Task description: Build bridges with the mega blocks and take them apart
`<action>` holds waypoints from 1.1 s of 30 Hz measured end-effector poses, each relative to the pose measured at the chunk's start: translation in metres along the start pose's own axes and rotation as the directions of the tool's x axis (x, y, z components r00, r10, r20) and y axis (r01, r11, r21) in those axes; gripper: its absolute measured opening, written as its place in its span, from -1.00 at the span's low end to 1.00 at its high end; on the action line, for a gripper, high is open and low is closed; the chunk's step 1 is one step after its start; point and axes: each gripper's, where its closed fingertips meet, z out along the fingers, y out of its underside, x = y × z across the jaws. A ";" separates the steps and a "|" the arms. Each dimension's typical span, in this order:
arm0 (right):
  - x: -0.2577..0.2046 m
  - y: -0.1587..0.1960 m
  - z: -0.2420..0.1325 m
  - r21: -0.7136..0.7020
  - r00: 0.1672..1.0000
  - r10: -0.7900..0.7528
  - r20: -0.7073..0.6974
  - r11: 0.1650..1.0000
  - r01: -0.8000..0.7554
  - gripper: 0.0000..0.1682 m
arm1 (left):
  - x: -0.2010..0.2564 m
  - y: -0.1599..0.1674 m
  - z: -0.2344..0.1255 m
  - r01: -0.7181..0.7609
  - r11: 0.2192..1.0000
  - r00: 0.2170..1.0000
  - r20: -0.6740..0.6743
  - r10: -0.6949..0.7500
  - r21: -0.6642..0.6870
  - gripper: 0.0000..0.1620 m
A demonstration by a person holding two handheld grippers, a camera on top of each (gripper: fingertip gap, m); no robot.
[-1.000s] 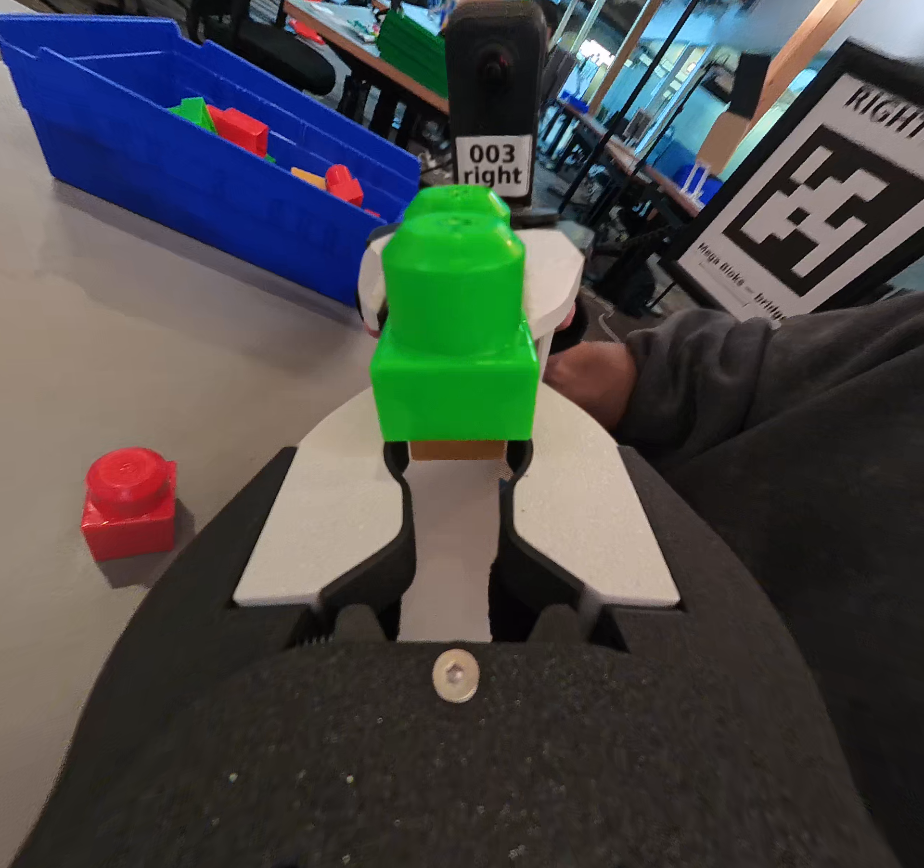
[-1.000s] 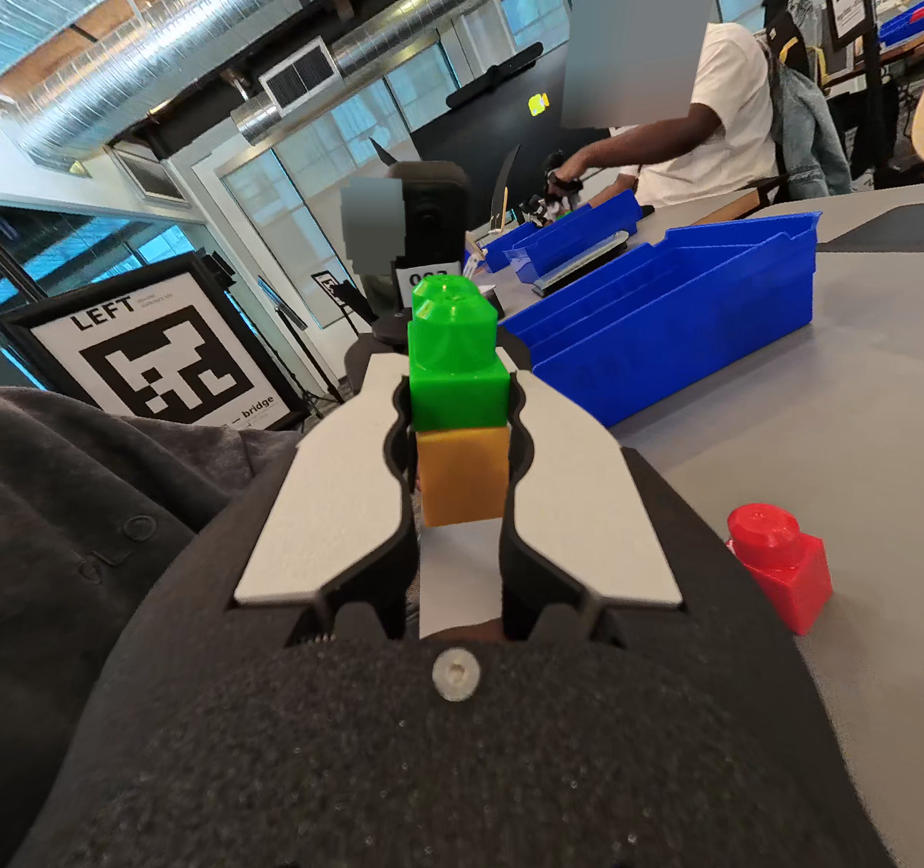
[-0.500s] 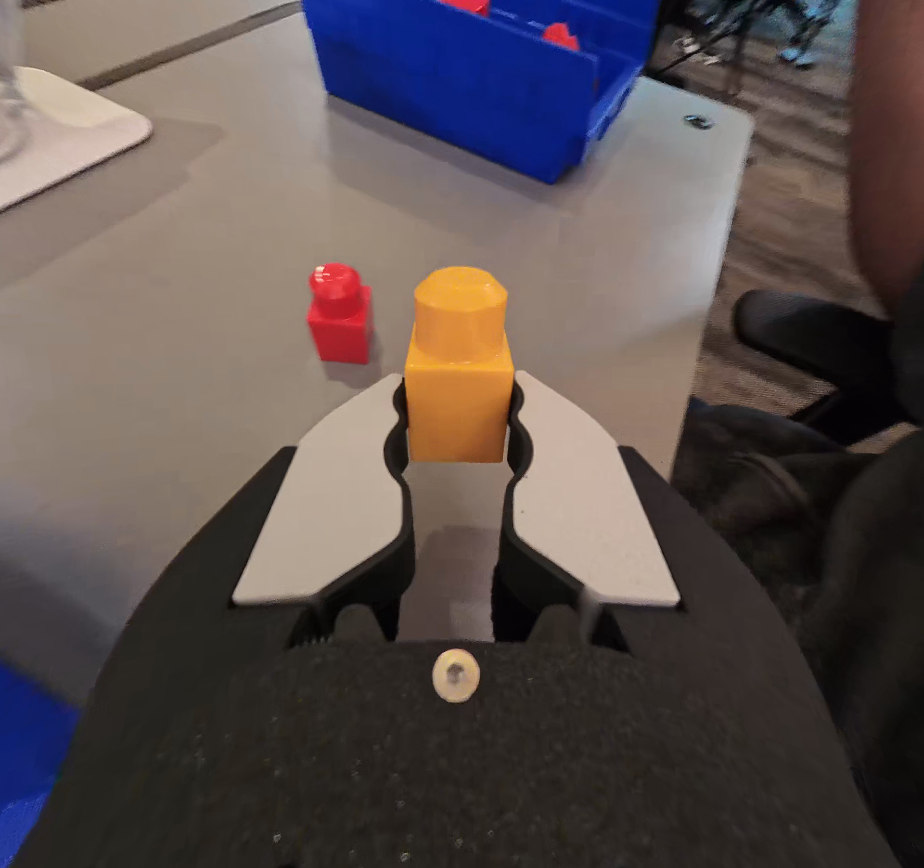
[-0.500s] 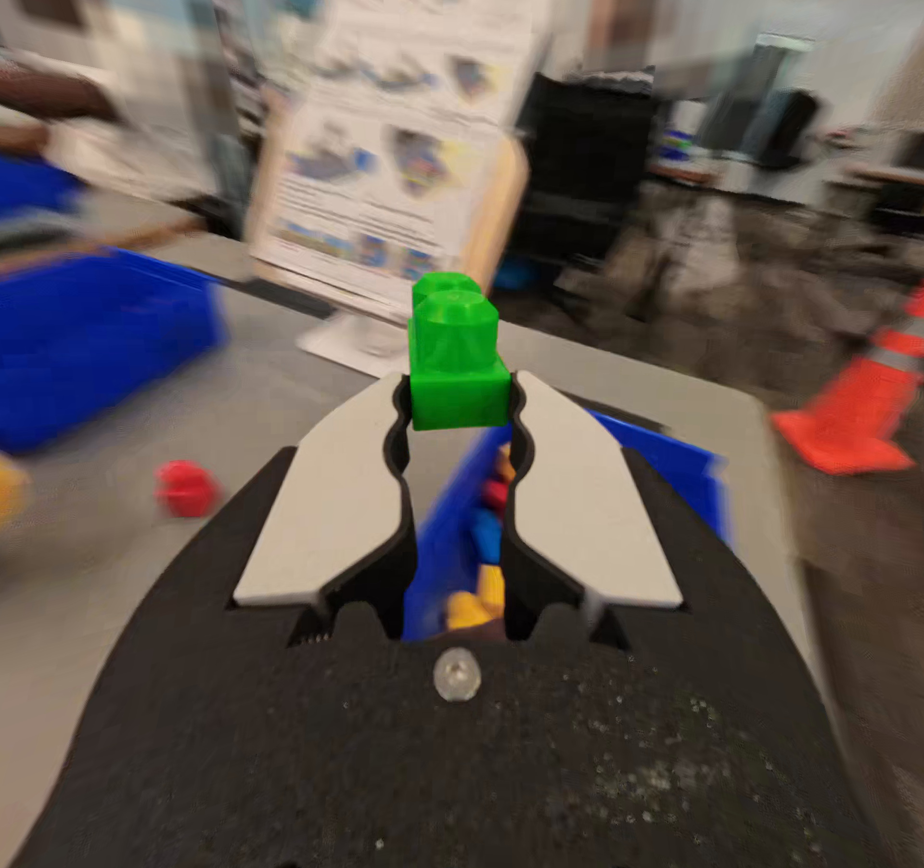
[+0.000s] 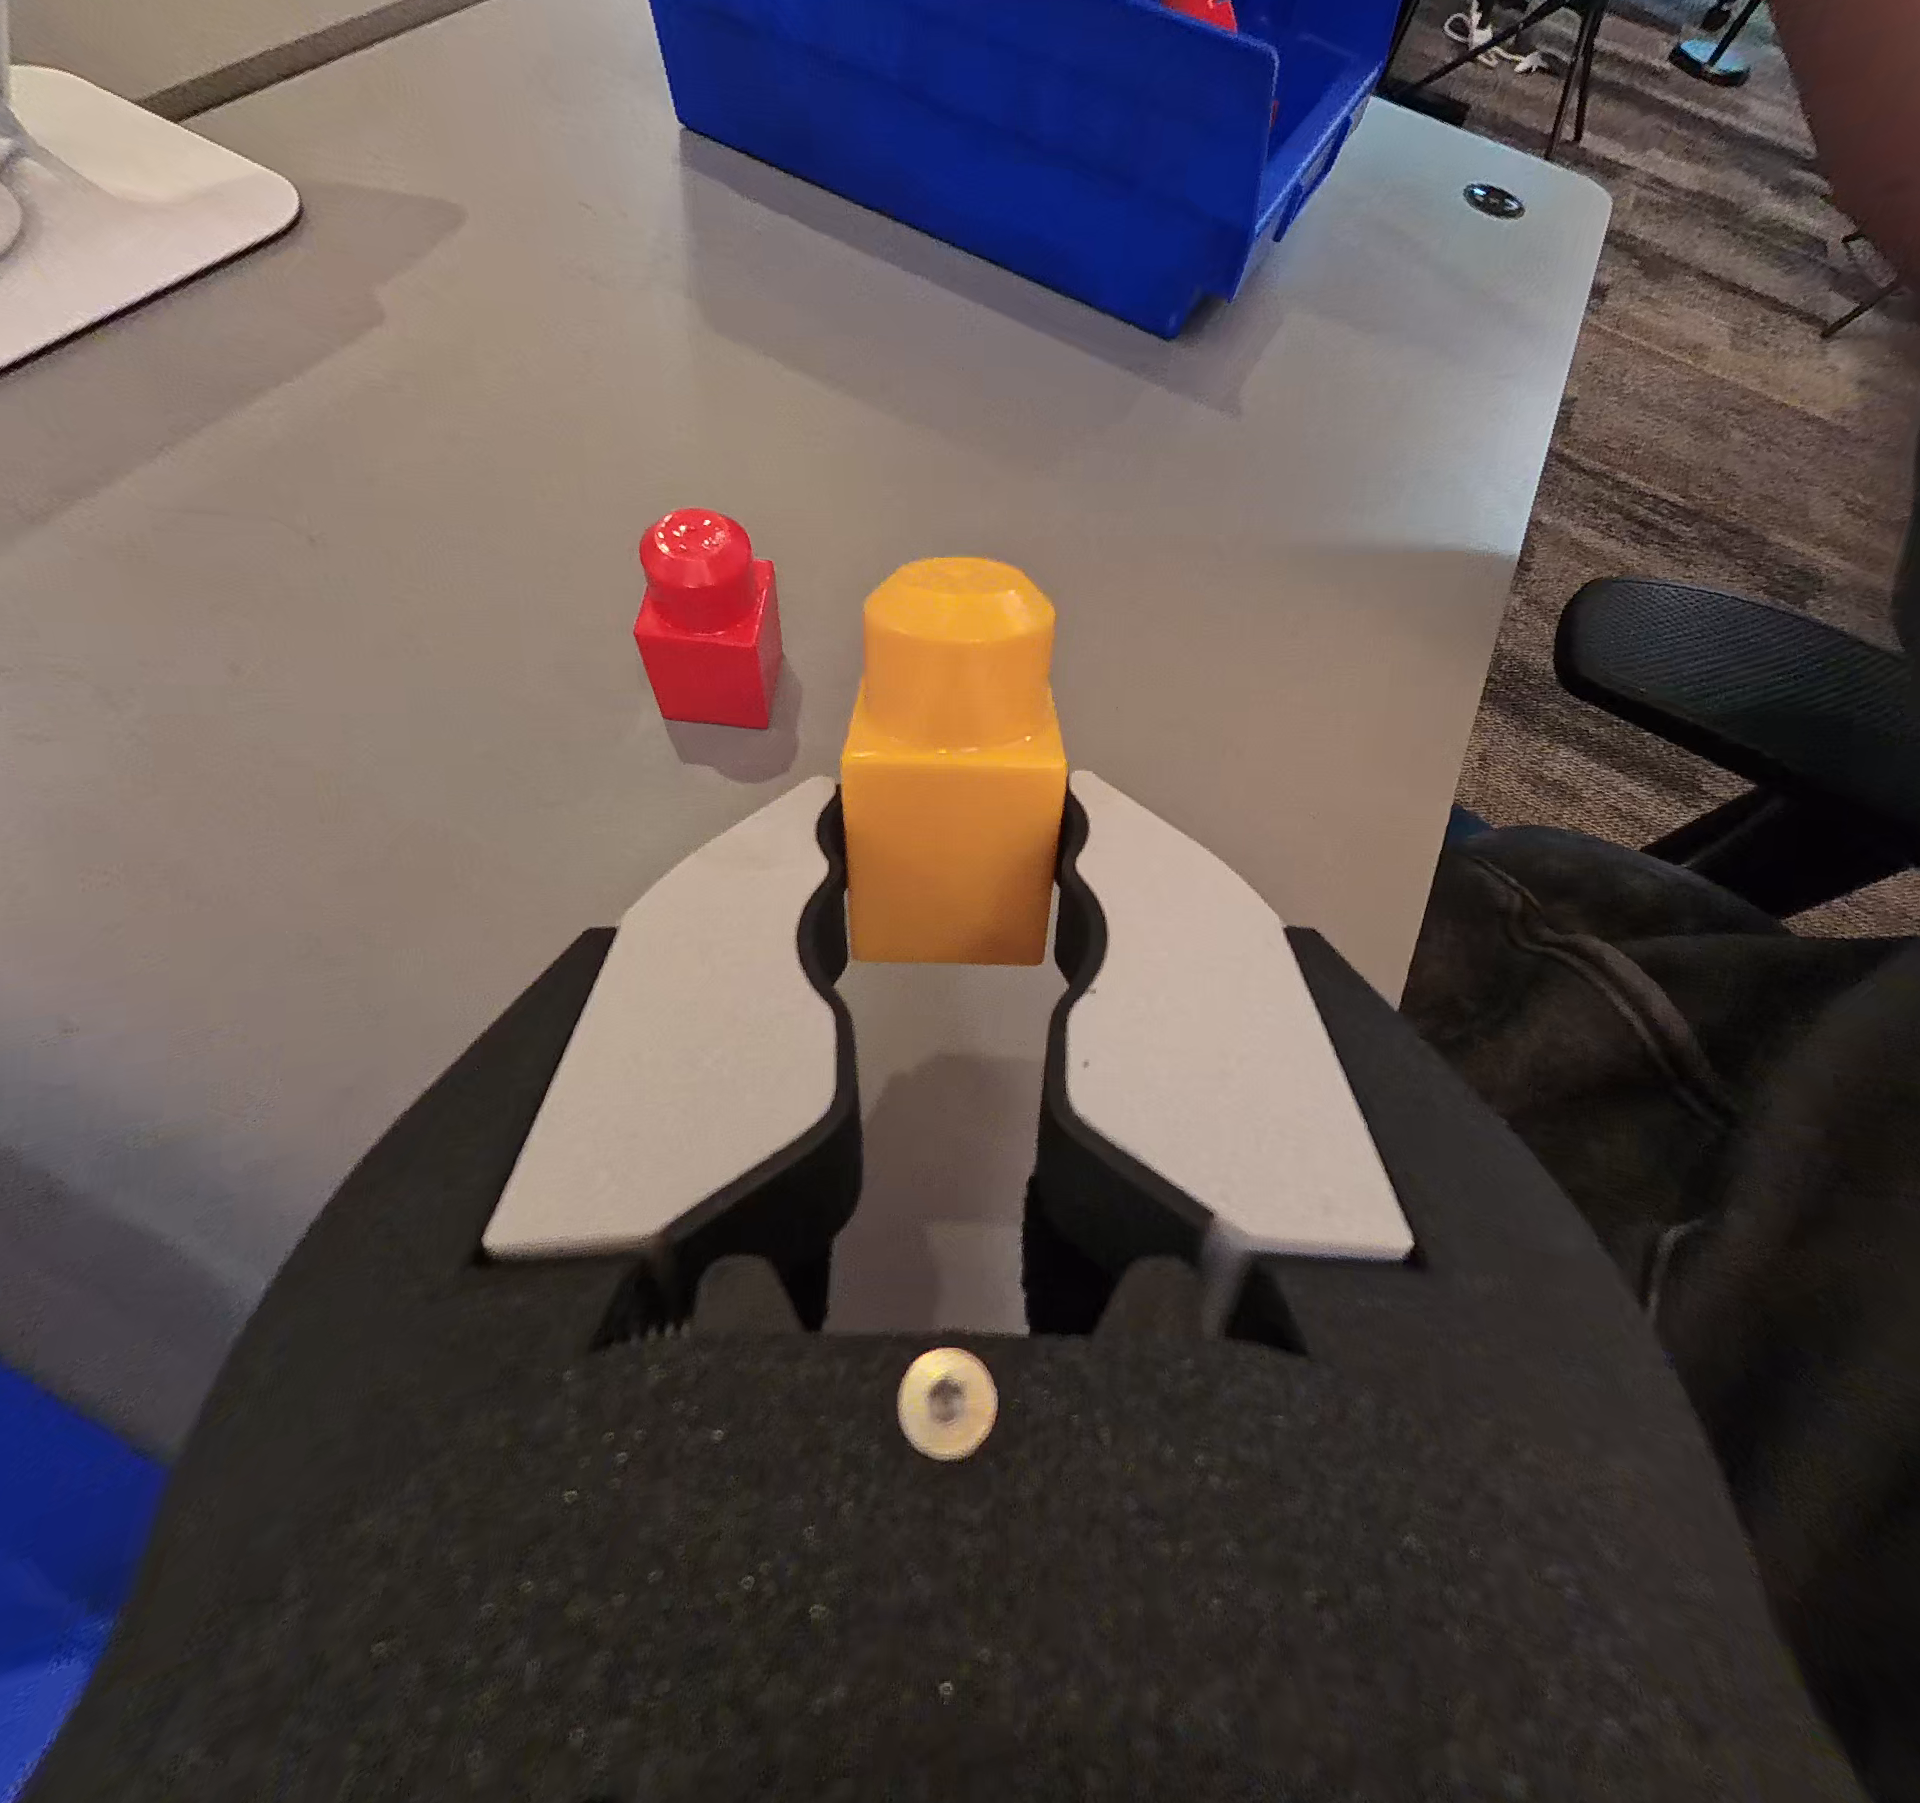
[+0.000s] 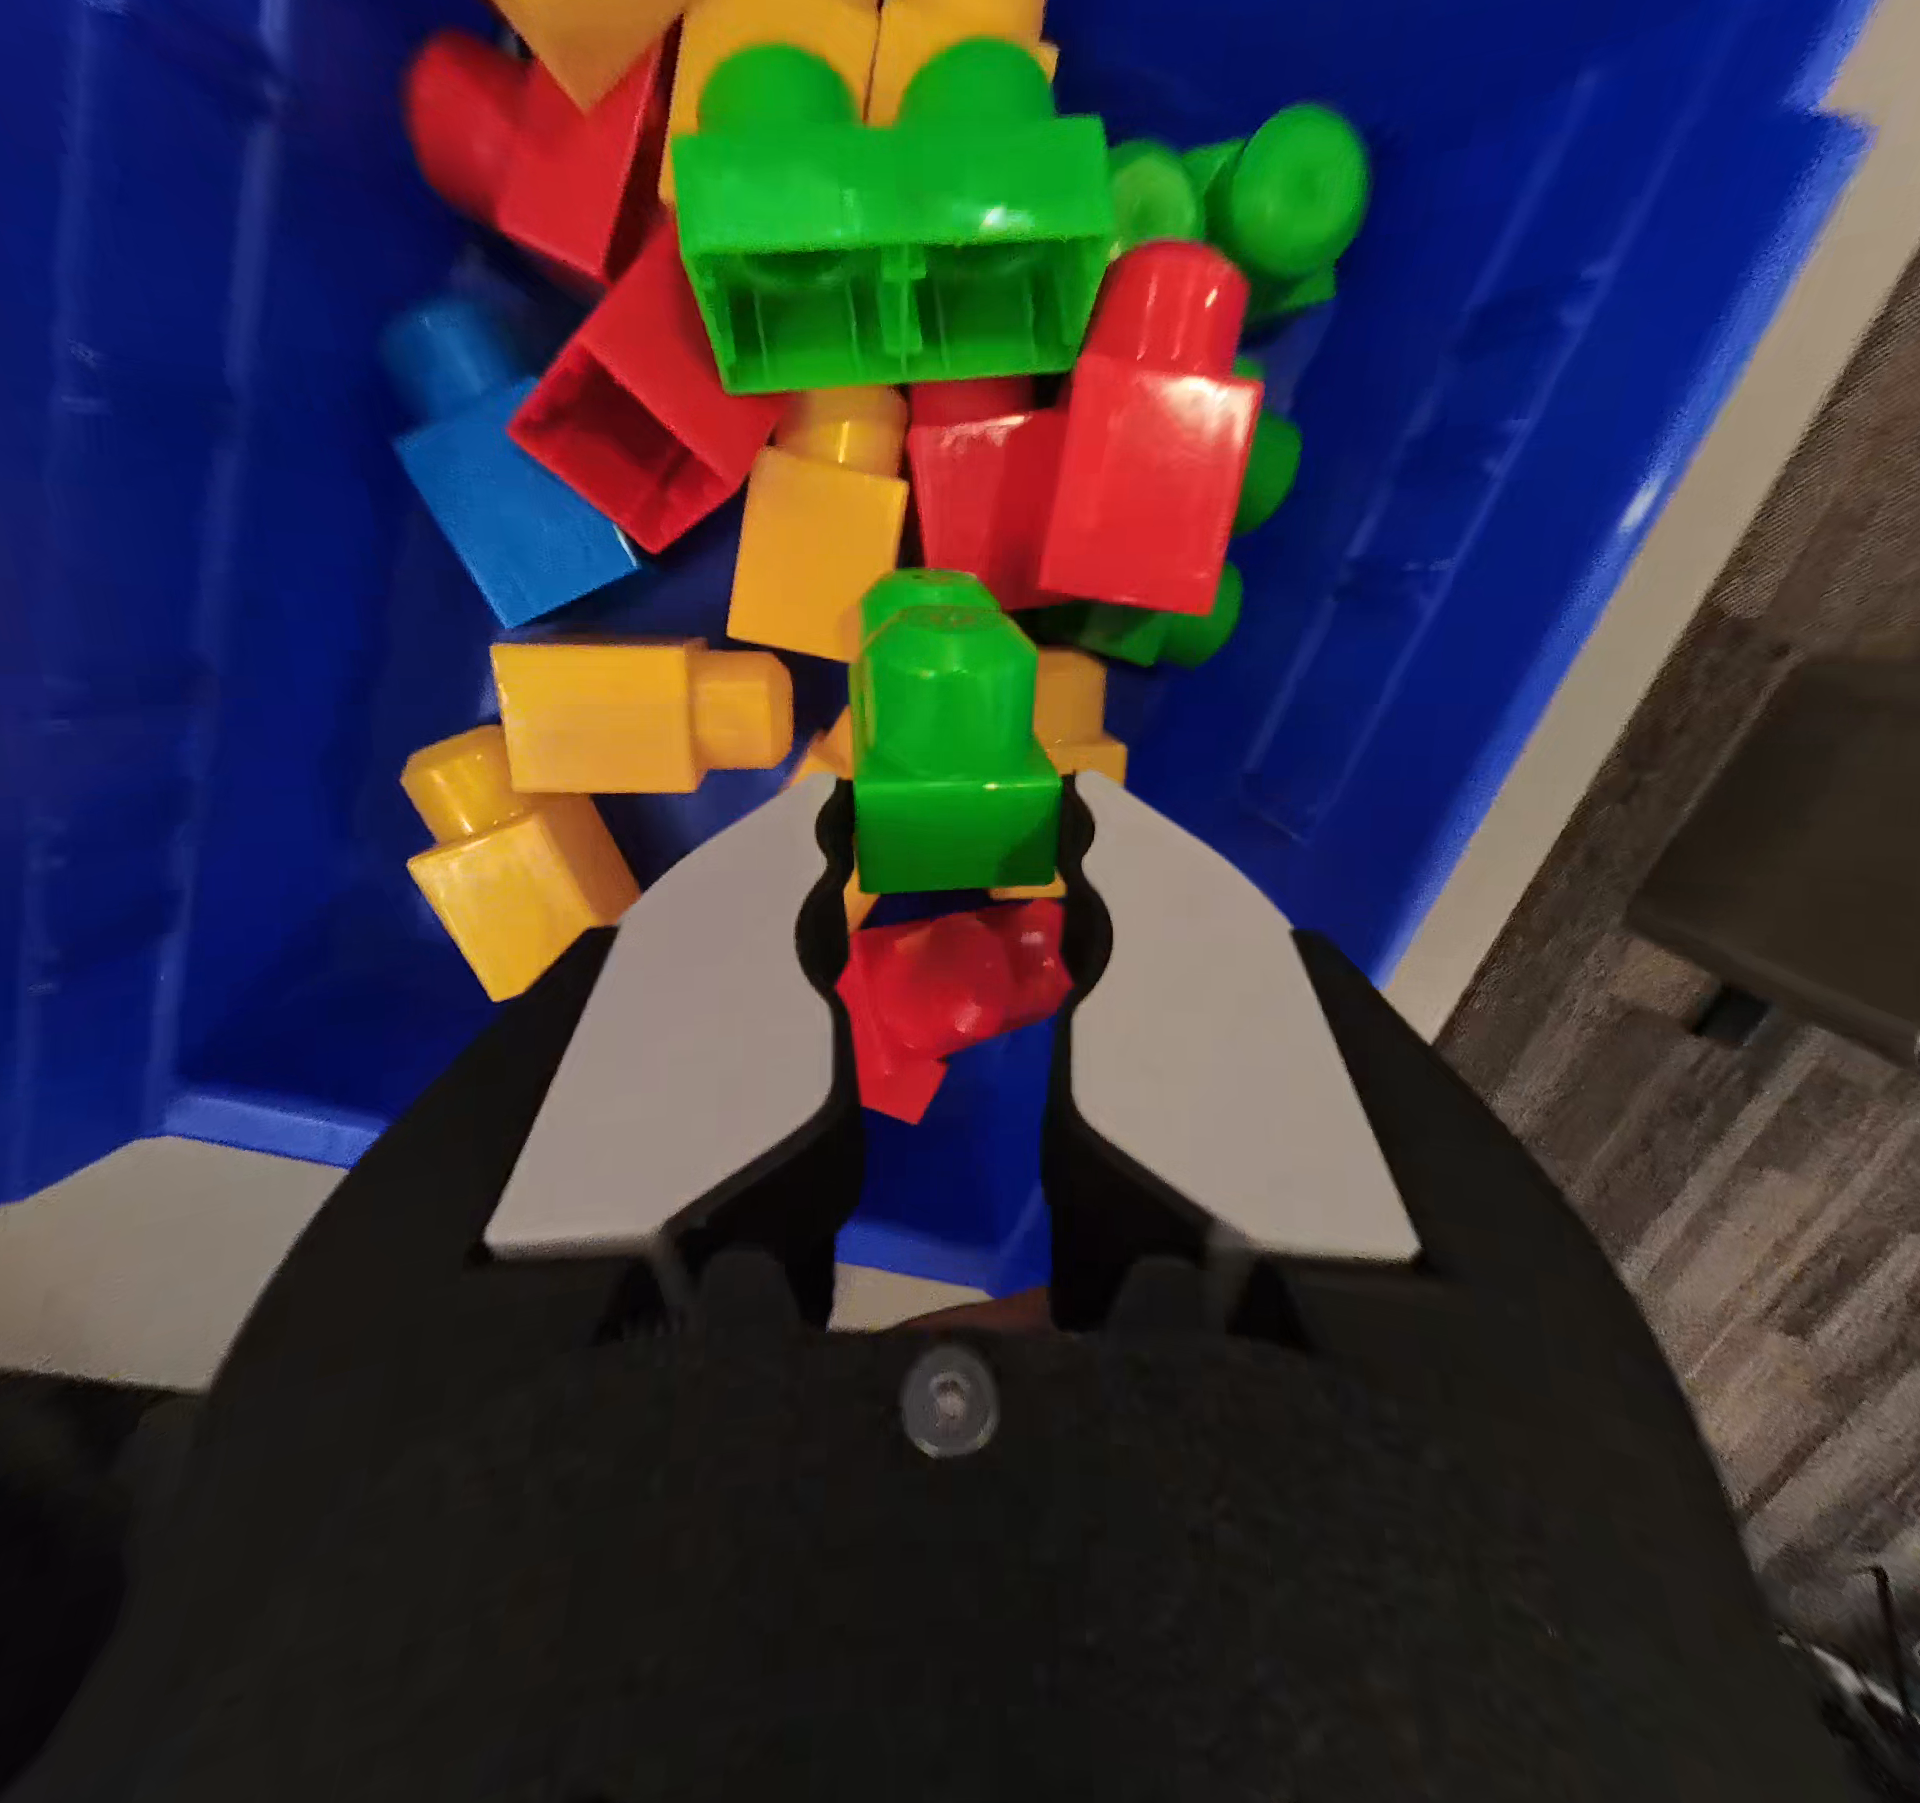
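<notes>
The green block [image 6: 951, 777] has come off the yellow block [image 5: 951, 818], and the right gripper [image 6: 951, 839], closed tight on it, now hangs over the far blue bin [image 6: 1558, 403] of shiny blocks (taking-apart looks nearly done). The left gripper [image 5: 951, 880] pinches the smooth, round-topped yellow block above the grey table [image 5: 416, 506], with a red block [image 5: 709, 647] standing just left.

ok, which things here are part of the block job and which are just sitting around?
In the job:
- left gripper shut on orange block
- right gripper shut on green block, over blue bin of loose blocks
- red block on table

Lying about:
- white stand base
- office chair
</notes>
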 end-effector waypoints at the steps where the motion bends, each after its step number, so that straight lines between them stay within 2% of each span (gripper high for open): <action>1: 0.002 0.000 0.003 -0.017 1.000 -0.003 -0.002 1.000 0.003 -0.39 | 0.000 0.001 0.001 -0.004 1.000 1.000 0.001 0.004 -0.004 -0.55; 4: 0.016 -0.003 0.008 -0.027 0.998 0.002 -0.059 1.000 -0.003 -0.22 | 0.000 0.004 0.003 -0.019 0.999 1.000 0.004 0.019 -0.027 -0.55; 6: 0.021 -0.007 -0.006 0.036 0.995 0.018 -0.097 0.999 -0.014 -0.11 | -0.001 0.007 0.005 -0.024 0.999 1.000 0.009 0.024 -0.036 -0.55; 9: 0.001 -0.021 -0.059 0.291 0.990 0.050 -0.135 0.957 -0.009 -0.11 | -0.005 0.011 0.007 -0.007 0.999 1.000 0.010 0.007 -0.044 -0.55; 10: -0.018 -0.026 -0.079 0.400 0.990 0.049 -0.130 0.917 0.007 -0.15 | -0.007 0.013 0.007 0.006 0.999 1.000 0.011 -0.005 -0.049 -0.55; 12: -0.085 -0.032 -0.106 0.603 0.997 -0.042 -0.057 0.795 0.068 -0.17 | -0.011 0.015 0.009 0.030 0.998 0.999 0.017 -0.029 -0.059 -0.55; 14: -0.178 -0.022 -0.112 0.734 0.971 -0.208 0.120 0.677 0.055 -0.20 | -0.016 0.017 0.009 0.040 0.997 0.999 0.031 -0.038 -0.063 -0.55; 16: -0.259 -0.004 -0.101 0.793 0.902 -0.319 0.293 0.607 -0.043 -0.26 | -0.022 0.017 0.009 0.039 0.997 0.998 0.058 -0.036 -0.063 -0.55; 18: -0.311 0.011 -0.074 0.786 0.861 -0.349 0.369 0.612 -0.089 -0.31 | -0.028 0.019 0.010 0.037 0.997 0.996 0.083 -0.031 -0.069 -0.55; 19: -0.325 0.016 -0.060 0.773 0.866 -0.368 0.338 0.634 -0.032 -0.28 | -0.031 0.020 0.012 0.037 0.996 0.995 0.093 -0.030 -0.076 -0.55; 21: -0.321 0.011 -0.046 0.768 0.924 -0.326 0.202 0.637 0.057 -0.25 | -0.035 0.021 0.016 0.041 0.995 0.993 0.113 -0.030 -0.092 -0.55; 24: -0.336 -0.001 -0.039 0.722 0.920 -0.249 0.304 0.690 -0.052 -0.24 | -0.035 0.019 0.018 0.044 0.995 0.994 0.107 -0.034 -0.091 -0.55; 28: -0.354 -0.030 -0.009 0.662 0.963 -0.182 0.200 0.749 0.004 -0.15 | -0.038 0.014 0.013 0.035 0.997 0.991 0.132 -0.026 -0.069 -0.55; 33: -0.379 -0.068 0.017 0.608 0.977 -0.129 0.171 0.794 -0.001 -0.15 | -0.042 0.002 0.001 0.034 0.999 0.989 0.147 -0.030 -0.023 -0.55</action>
